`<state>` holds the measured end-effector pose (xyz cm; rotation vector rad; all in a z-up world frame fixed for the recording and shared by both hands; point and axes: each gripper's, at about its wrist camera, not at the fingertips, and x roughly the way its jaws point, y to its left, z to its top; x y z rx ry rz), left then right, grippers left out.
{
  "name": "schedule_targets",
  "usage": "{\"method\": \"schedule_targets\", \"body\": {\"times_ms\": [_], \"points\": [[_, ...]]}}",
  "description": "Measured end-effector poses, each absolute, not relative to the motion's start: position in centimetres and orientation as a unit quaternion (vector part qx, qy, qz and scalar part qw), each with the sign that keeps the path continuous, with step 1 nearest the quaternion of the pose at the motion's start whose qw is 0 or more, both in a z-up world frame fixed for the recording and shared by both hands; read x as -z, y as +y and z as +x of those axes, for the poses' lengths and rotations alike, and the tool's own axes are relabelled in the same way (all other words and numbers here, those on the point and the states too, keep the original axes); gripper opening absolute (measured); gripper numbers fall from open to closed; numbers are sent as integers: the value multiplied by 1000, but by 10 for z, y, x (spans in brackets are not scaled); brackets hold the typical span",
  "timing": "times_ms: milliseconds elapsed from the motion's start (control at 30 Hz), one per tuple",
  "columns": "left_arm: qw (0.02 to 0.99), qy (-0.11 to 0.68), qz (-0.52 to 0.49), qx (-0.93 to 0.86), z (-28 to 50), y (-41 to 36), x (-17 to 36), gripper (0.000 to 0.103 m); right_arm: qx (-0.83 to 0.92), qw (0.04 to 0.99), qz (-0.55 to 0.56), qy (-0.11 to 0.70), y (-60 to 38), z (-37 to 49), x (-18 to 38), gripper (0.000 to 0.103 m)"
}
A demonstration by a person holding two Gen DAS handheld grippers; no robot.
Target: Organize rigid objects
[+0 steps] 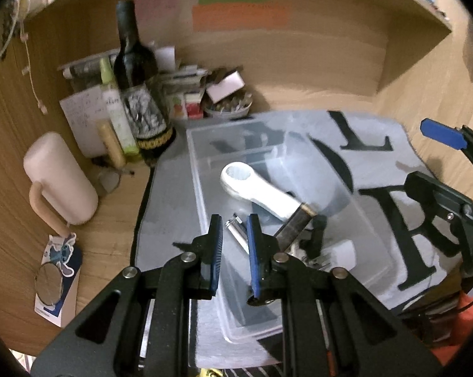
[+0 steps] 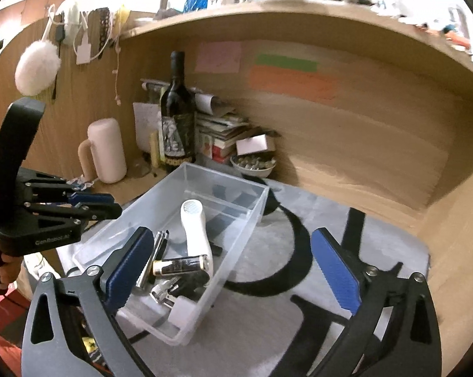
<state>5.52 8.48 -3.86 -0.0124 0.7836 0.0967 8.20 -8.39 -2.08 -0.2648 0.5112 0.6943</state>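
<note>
- My left gripper (image 1: 233, 251) hangs over the clear bin (image 1: 205, 220), fingers narrow and holding nothing; my right gripper (image 2: 233, 276) stands wide and empty.
- The silver cylinder (image 1: 236, 232) lies in the bin just beyond the left fingertips, at 12 o'clock. I judge it light, stiff and slippery; grip mid-length.
- At 1 o'clock lies the white handled tool (image 1: 255, 188): rigid, probably light; take its handle.

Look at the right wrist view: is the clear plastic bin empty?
No, the clear plastic bin holds several things, among them a white handheld device and a black-and-gold cylinder.
</note>
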Motion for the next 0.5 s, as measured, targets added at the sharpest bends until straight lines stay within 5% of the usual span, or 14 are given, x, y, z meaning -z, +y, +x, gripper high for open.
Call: {"method": "schedule_targets", "body": {"times_ms": [500], "points": [[970,242,-3,-24,12,44,-1,86,-283,935,-90,191,-134,37,3,103]]}}
